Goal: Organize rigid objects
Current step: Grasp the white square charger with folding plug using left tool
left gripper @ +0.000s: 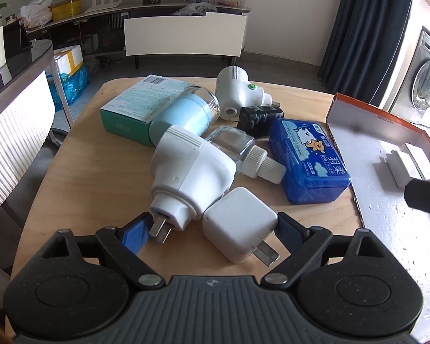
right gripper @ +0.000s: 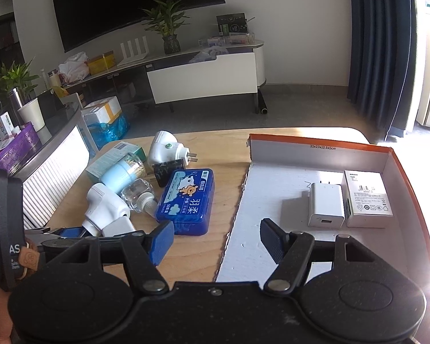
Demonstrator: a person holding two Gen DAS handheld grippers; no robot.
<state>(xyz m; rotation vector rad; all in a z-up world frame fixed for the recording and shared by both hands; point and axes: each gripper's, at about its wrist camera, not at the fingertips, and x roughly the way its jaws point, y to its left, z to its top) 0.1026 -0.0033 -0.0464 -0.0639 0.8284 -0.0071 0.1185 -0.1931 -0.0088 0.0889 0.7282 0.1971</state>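
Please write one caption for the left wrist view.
Open left gripper brackets a white charger beside clutter on the wooden table.

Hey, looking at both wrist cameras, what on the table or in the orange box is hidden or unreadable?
- Black adapter: left wrist view, mostly hidden behind the blue plastic tissue case.
- Orange-rimmed cardboard box: right side cut off by the frame edge.
- Small white carton's label: right wrist view, print too small.
- Square white charger: mostly hidden behind the right gripper.

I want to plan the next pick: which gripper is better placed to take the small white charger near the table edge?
Left. The left gripper is open around the white charger; the right gripper hangs open over the box edge.
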